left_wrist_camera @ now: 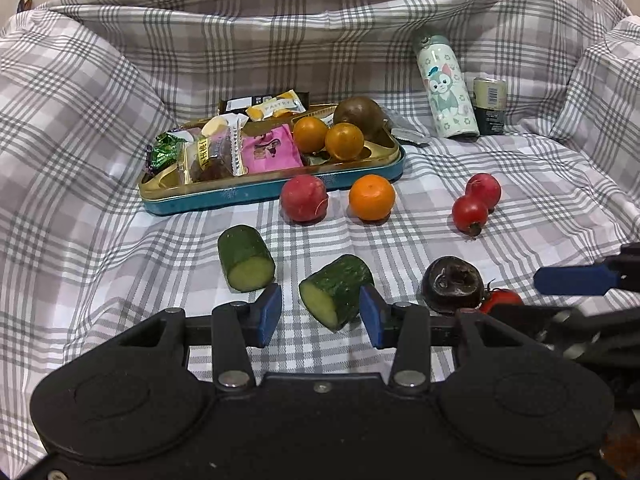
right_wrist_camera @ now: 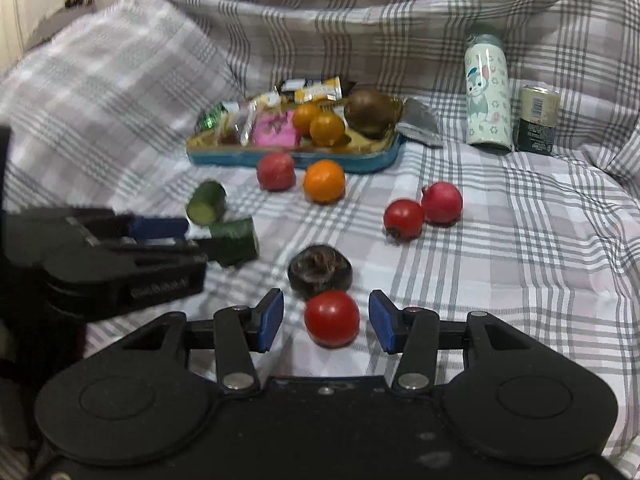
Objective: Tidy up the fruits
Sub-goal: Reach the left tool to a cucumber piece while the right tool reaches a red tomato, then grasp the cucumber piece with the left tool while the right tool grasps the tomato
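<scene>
Left gripper (left_wrist_camera: 320,314) spread wide around cut green cucumber chunk (left_wrist_camera: 336,290), not clamping | right gripper (right_wrist_camera: 326,322) spread wide, round red tomato (right_wrist_camera: 331,318) between fingers, untouched | both on plaid cloth (right_wrist_camera: 520,240)

Loose on checked cloth: two cut cucumber pieces (left_wrist_camera: 247,258) (left_wrist_camera: 337,291), near left; dark round fruit (left_wrist_camera: 452,284); tomatoes (right_wrist_camera: 331,318) (left_wrist_camera: 469,215); orange (left_wrist_camera: 371,197). In far tray (left_wrist_camera: 224,200): two oranges (left_wrist_camera: 309,133), brown fruit (left_wrist_camera: 359,113).

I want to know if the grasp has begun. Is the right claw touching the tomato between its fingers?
Apart. The right wrist view shows checked cloth on both sides of the tomato, between it and each blue pad of the open right claw.
</scene>
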A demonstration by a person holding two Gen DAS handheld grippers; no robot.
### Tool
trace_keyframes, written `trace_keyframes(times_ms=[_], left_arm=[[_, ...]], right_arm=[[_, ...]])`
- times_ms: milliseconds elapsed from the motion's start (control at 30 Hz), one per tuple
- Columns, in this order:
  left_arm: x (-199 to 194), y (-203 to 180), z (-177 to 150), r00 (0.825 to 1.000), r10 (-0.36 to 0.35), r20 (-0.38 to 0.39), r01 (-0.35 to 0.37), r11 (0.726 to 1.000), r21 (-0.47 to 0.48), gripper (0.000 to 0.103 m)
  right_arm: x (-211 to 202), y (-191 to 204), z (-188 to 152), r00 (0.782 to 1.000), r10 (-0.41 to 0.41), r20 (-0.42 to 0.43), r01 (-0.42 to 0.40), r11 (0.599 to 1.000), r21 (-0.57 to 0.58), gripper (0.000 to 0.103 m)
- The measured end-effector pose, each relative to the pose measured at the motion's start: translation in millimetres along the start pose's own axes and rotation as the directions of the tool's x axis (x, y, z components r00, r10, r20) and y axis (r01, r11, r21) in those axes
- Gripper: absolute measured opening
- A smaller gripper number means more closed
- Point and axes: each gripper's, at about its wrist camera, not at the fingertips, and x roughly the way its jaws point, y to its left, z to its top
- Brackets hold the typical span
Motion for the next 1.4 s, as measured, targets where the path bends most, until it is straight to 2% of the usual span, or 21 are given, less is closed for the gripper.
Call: trace_keyframes(times_ms=[100,267,367,433,500,633,900,1033,1233,1400], left_arm=[[2.1,0.6,-0.4,1.0,-0.003,-0.002,0.003,1.0,0.0,0.051],[3.7,5.6,0.8,1.0,-0.015,-0.007,0.015,0.999,-0.031,0.051],[4.1,8.8,1.7,1.0,-0.018,-0.011,0.018,0.999,-0.051,0.051],[4.7,10.0,2.7,1.0,-0.021,-0.014,0.021,0.998,-0.059,0.051],[5.7,9.5,3.8,1.0,-0.021,-0.022,0.02,0.998,-0.057,0.051],[7.6,2.7,6.2,0.999,-0.007,-0.034,0.006,1.0,-0.023,0.051],[17.4,-11.3,14.0,0.999,0.021,-0.046,-0.019,0.998,0.058,0.051],[24.3,-11.3,14.9,0.998,0.011,-0.058,-0.006,0.996,0.087,0.056],[30.5,-20.3,12.5,0.997,0.025,-0.077,-0.01,0.981,0.196,0.057],[40.2,-19.1,14.9,0.994,0.041,-0.098,-0.021,0.98,0.197,0.056]], right_arm=[[8.7,0.5,-2.6,0.999,-0.004,-0.039,0.004,1.0,0.013,0.05],[18.5,2.2,-5.3,0.998,-0.038,-0.047,0.038,0.999,0.008,0.05],[20.2,2.8,-5.8,0.998,-0.016,-0.059,0.016,1.0,0.011,0.044],[20.6,5.2,-7.4,0.998,-0.041,-0.053,0.04,0.999,-0.007,0.035],[20.1,5.0,-7.0,0.998,-0.044,-0.051,0.044,0.999,-0.009,0.035],[18.3,1.0,-4.8,0.998,-0.039,-0.057,0.04,0.999,0.018,0.035],[3.6,-5.5,0.2,1.0,-0.016,-0.017,0.017,0.999,0.05,0.035],[-3.2,-9.1,3.0,1.0,0.001,0.0,-0.001,0.997,0.074,0.035],[-9.1,-12.9,4.6,1.0,0.012,0.014,-0.013,0.995,0.095,0.035],[-10.3,-15.4,4.1,1.0,0.007,0.014,-0.009,0.994,0.105,0.035]])
